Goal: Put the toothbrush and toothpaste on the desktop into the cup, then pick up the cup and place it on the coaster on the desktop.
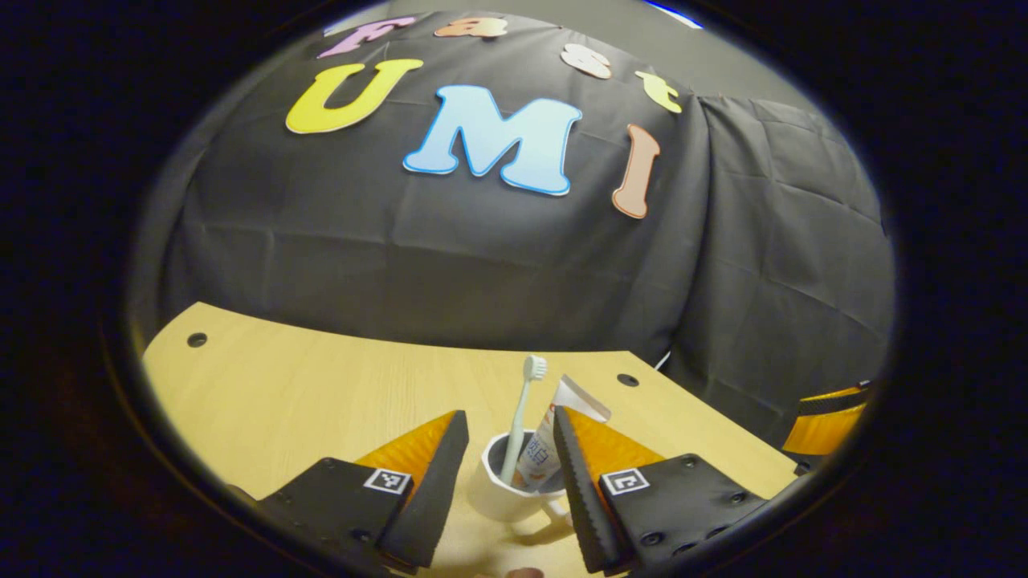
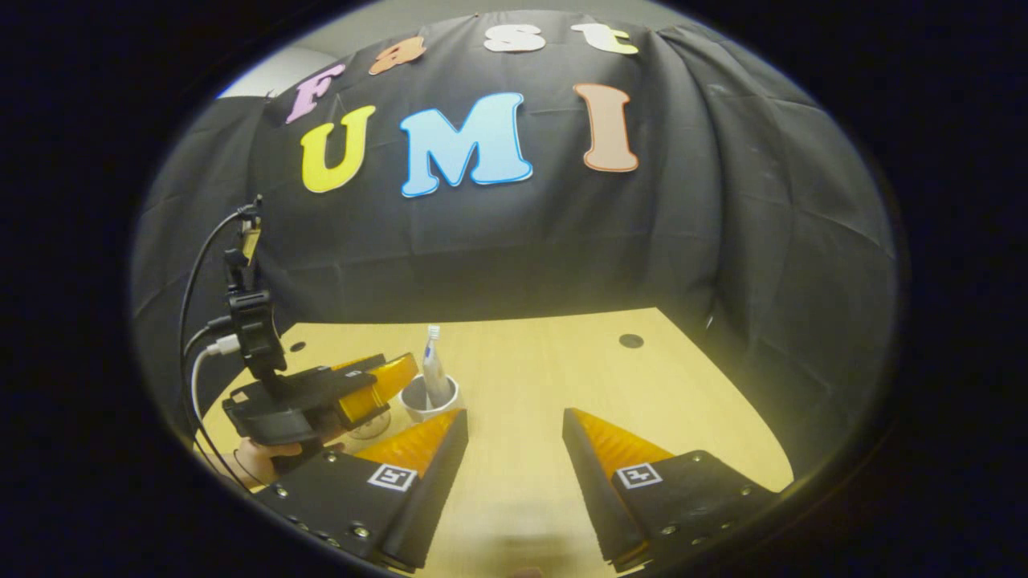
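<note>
In the left gripper view a white cup (image 1: 502, 490) stands on the wooden table (image 1: 305, 401). A pale toothbrush (image 1: 524, 401) and a toothpaste tube (image 1: 554, 437) stick up out of it. My left gripper (image 1: 510, 421) is open, one finger on each side of the cup and close to its walls. The right gripper view shows the same cup (image 2: 430, 400) at the tip of the left gripper (image 2: 377, 385), held by a hand (image 2: 257, 459). A small round pale thing (image 2: 369, 425), perhaps the coaster, lies under that gripper. My right gripper (image 2: 514, 441) is open over bare table.
Black cloth walls close the table's back and right sides. Round holes (image 1: 627, 380) sit in the tabletop near its far edge. The other gripper's body (image 1: 827, 417) shows at the right edge of the left gripper view. Cables (image 2: 197, 337) hang from the left gripper.
</note>
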`<state>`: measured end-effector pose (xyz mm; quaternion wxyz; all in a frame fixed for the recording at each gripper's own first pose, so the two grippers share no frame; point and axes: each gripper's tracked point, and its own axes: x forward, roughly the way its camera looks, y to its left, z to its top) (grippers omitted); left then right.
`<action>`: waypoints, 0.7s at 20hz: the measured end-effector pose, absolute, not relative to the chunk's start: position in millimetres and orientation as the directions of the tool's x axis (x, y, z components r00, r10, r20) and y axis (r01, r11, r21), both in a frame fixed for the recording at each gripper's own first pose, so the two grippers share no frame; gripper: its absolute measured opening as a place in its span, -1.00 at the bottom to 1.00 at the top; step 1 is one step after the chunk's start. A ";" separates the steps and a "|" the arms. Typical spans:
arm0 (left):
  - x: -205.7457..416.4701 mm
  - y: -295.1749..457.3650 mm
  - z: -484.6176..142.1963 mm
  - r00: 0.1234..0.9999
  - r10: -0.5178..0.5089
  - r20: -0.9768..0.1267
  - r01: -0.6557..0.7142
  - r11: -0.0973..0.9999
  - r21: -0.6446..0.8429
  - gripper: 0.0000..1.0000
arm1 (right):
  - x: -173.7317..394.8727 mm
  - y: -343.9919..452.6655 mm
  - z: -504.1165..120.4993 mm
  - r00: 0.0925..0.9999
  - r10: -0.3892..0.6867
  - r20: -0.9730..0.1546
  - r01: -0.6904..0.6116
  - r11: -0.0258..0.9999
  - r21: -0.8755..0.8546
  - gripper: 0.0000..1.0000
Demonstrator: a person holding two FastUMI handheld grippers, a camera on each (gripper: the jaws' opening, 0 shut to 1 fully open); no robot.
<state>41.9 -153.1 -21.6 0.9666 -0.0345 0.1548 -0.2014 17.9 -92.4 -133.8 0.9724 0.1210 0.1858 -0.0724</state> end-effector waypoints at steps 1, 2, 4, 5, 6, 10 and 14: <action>36.6 -148.5 -16.1 0.879 -0.384 -0.284 0.365 0.923 -0.119 0.28 | 18.5 -90.5 -131.5 0.924 -0.087 -0.372 0.174 0.963 0.207 0.50; 31.1 -143.9 -10.1 0.885 -0.368 -0.284 0.352 0.930 -0.109 0.40 | 18.9 -88.6 -129.2 0.928 -0.074 -0.365 0.159 0.965 0.208 0.49; 20.7 -135.4 0.7 0.899 -0.338 -0.280 0.325 0.941 -0.092 0.55 | 21.1 -84.2 -128.8 0.931 -0.050 -0.363 0.135 0.967 0.214 0.50; 15.8 -131.1 5.4 0.905 -0.323 -0.276 0.311 0.946 -0.086 0.61 | 21.3 -80.6 -129.8 0.929 -0.034 -0.369 0.123 0.968 0.220 0.50; 10.9 -127.1 10.8 0.911 -0.309 -0.273 0.298 0.951 -0.081 0.61 | 22.1 -78.7 -130.3 0.928 -0.023 -0.373 0.114 0.968 0.224 0.50; -15.4 -104.0 30.0 0.925 -0.252 -0.286 0.246 0.968 -0.055 0.60 | 36.5 -64.8 -140.0 0.904 0.012 -0.428 0.081 0.977 0.198 0.46; -29.3 -88.3 42.4 0.929 -0.233 -0.289 0.231 0.972 -0.043 0.60 | 47.6 -46.2 -152.1 0.864 0.036 -0.502 0.070 0.979 0.191 0.50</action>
